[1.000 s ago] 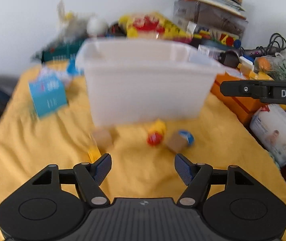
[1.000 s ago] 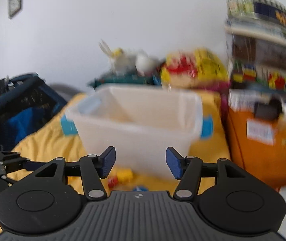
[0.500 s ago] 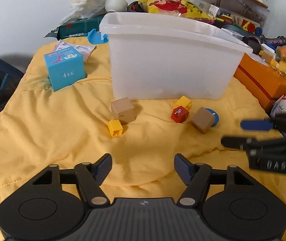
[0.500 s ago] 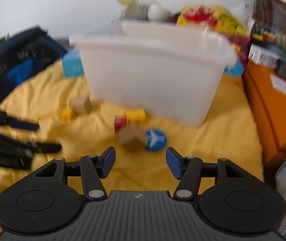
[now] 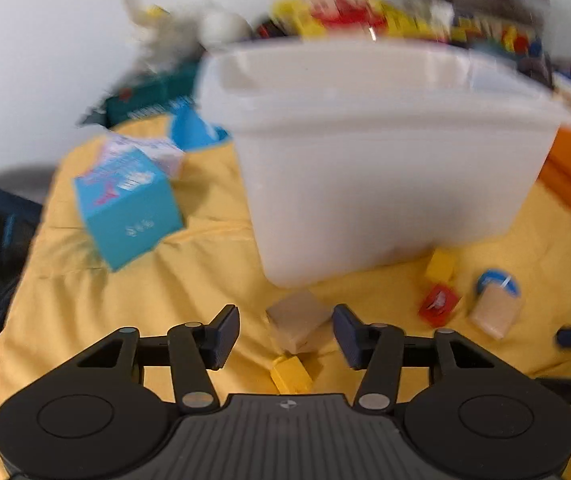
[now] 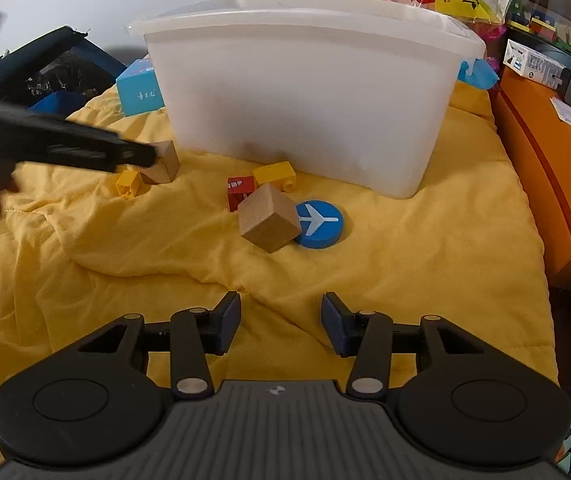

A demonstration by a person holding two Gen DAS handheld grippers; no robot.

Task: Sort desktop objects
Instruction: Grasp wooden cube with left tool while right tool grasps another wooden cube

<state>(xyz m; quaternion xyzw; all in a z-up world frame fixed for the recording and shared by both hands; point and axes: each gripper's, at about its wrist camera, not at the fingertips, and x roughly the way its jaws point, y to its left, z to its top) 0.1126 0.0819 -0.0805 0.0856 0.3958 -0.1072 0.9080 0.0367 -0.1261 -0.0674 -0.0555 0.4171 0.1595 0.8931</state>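
Note:
My left gripper point(image 5: 285, 334) hangs low over the yellow cloth with its jaws closing. A tan wooden cube point(image 5: 299, 320) sits between the pads with a gap still showing on the left. A small yellow brick point(image 5: 290, 374) lies just below it. My right gripper point(image 6: 281, 326) is also closing, with only cloth between its fingers. Ahead of it lie a second tan cube point(image 6: 271, 222), a blue disc with a white plane point(image 6: 319, 224), a red brick point(image 6: 240, 192) and a yellow brick point(image 6: 275, 174). The white bin point(image 6: 305, 100) stands behind them.
A light-blue box point(image 6: 139, 94) sits left of the bin. An orange box point(image 6: 545, 160) and stacked clutter line the right side. A dark bag point(image 6: 45, 72) lies off the cloth at the left. The yellow cloth point(image 6: 425, 264) is rumpled.
My left gripper moved forward and down to the tan cube, which now sits between its narrowing jaws. My right gripper dropped lower, tipped downward, and its jaws have narrowed too.

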